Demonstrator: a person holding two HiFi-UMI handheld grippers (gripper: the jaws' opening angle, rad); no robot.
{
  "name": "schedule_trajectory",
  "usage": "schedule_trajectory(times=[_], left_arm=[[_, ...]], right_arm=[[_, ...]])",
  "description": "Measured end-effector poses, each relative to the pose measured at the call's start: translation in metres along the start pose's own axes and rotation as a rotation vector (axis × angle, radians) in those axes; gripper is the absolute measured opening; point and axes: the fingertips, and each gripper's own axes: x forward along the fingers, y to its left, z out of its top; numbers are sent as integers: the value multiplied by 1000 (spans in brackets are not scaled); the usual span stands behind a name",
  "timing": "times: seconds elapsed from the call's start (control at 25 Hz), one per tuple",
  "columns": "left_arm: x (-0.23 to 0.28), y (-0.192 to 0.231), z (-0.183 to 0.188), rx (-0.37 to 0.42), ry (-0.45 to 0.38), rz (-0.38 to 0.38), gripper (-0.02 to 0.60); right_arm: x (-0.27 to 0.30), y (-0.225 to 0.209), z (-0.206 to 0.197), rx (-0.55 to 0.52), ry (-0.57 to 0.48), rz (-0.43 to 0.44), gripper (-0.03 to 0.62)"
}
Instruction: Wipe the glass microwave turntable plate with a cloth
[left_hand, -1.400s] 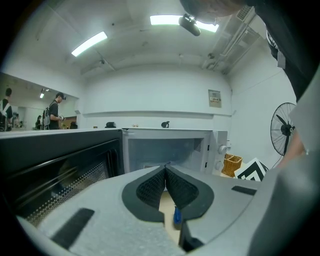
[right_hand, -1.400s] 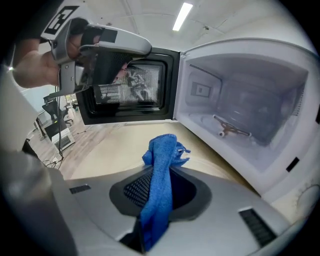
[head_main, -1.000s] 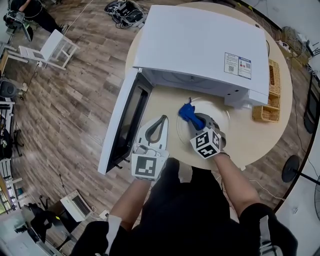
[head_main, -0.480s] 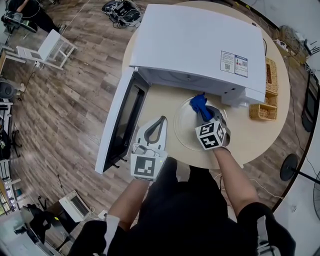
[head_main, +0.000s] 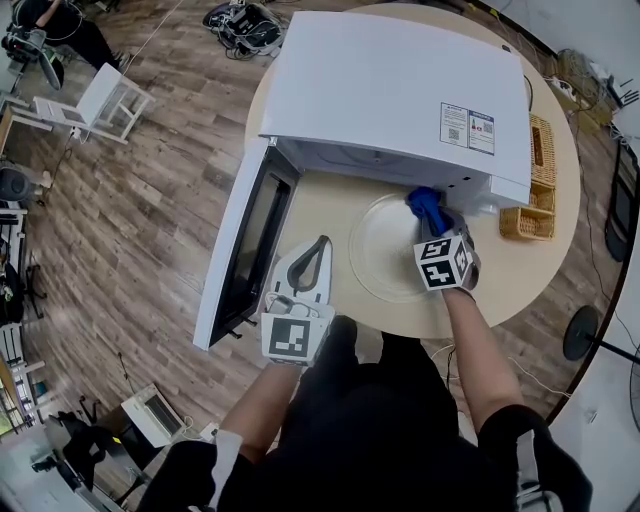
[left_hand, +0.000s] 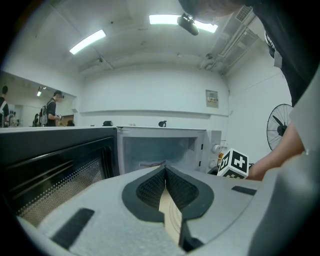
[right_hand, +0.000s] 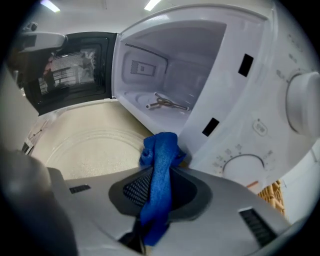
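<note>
— Head view: where was the plate?
— The clear, round glass plate (head_main: 380, 255) lay flat on the counter (head_main: 320, 210), just left of the right hand-held gripper (head_main: 433, 222), the nearer one.
— Left gripper view?
— The left hand-held gripper (left_hand: 165, 172) was pressed together, empty.
— Right gripper view?
— It pinched a soft blue cloth (right_hand: 160, 150) at the plate's rim.

right gripper (right_hand: 156, 186) pinches blue cloth (right_hand: 161, 161) beside the glass plate (right_hand: 87, 150), before the open microwave (right_hand: 180, 65).
</note>
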Motion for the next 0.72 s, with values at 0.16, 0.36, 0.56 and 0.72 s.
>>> schedule_trajectory(times=[0.16, 0.36, 0.56, 0.72], left_arm=[[1, -2, 1, -4, -7, -3, 6], [3, -5, 0, -8, -7, -9, 6], [6, -11, 1, -17, -13, -16, 6], [3, -9, -3, -10, -4, -2, 6]], right_arm=[[-2, -4, -3, 0, -5, -19, 76], [-16, 10, 13, -40, -60, 17, 77], [-41, 46, 39, -44, -147, 127, 76], [-54, 99, 49, -78, -187, 247, 76]])
